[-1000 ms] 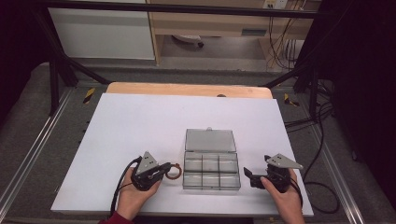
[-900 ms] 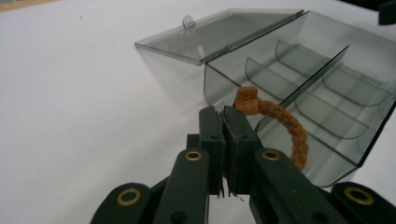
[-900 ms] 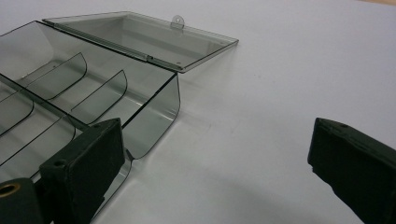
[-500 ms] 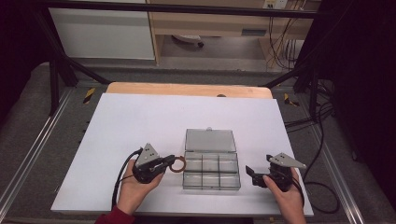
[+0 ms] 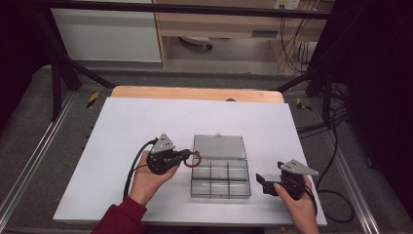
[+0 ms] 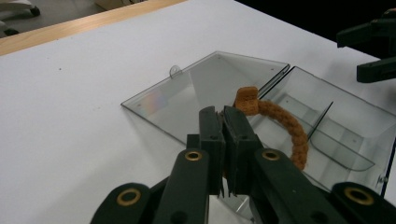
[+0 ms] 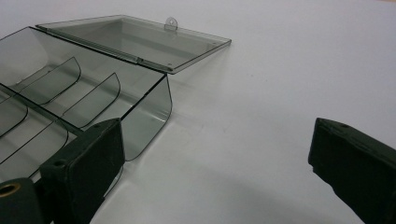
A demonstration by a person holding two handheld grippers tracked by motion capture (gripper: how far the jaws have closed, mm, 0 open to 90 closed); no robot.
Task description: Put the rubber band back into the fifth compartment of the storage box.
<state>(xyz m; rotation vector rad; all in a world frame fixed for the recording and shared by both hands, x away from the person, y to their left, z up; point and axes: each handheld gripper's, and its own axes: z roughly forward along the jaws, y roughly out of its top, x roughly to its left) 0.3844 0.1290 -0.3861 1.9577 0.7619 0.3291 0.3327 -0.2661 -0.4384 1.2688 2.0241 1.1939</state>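
Nearest the camera, two hands reach in over the white counter [image 5: 122, 131], a red sleeve [image 5: 119, 219] on the left arm. The right claw [image 5: 261, 183] sits low at the counter's front right, jaws spread wide with nothing between them, just beside the front right corner of a clear compartment box [image 5: 220, 178]. The left claw [image 5: 191, 157] is pinched tight on a brown braided ring [image 5: 194, 160], holding it at the box's back left corner, over the hinge line between the compartments and the lid. In the left gripper view the ring [image 6: 285, 126] curves out to the right of the closed jaws, above the dividers. The box's lid [image 5: 219, 146] lies flung back flat on the counter, a small tab [image 7: 171, 22] at its far edge. No writing readable anywhere.

Farther back, a strip of bare wood [image 5: 195, 93] edges the white surface. Beyond that, grey floor, black frame legs [image 5: 53, 63], yellow-and-black tape marks [image 5: 92, 99], a white cabinet [image 5: 104, 34], a wooden shelf unit [image 5: 234, 24], and cables [image 5: 292, 44] hanging at right.
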